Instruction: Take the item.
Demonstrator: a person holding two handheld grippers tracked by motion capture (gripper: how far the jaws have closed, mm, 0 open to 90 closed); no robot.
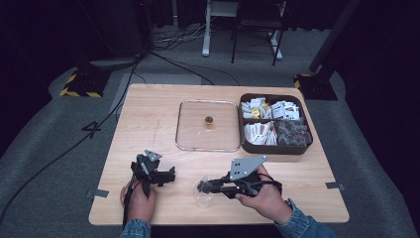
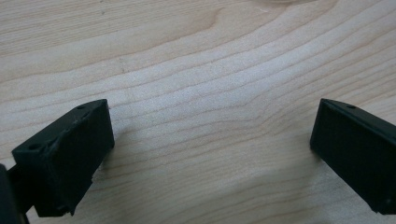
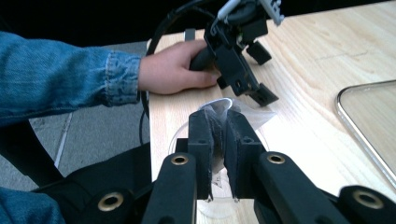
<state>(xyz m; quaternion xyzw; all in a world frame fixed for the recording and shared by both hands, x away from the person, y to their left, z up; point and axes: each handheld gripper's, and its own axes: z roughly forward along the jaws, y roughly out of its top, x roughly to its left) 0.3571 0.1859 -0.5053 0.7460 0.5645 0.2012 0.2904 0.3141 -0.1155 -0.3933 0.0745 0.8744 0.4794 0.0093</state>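
On the desk (image 1: 148,124) are two grippers, left (image 1: 171,176) and right (image 1: 201,187), one clear lid (image 1: 190,126), one brown four-compartment box (image 1: 274,148), and one clear plastic bag (image 3: 254,114).

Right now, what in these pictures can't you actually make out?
- Packet labels in the brown box, high view: too small to read.
- Clear thing pinched by the right gripper, right gripper view: jaws cover its middle.
- Small object on the glass lid: too tiny to identify.

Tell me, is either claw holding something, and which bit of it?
The right gripper pinches a clear plastic bag by a crumpled part; which part exactly is hard to tell. The left gripper is open over the bare table, holding nothing.
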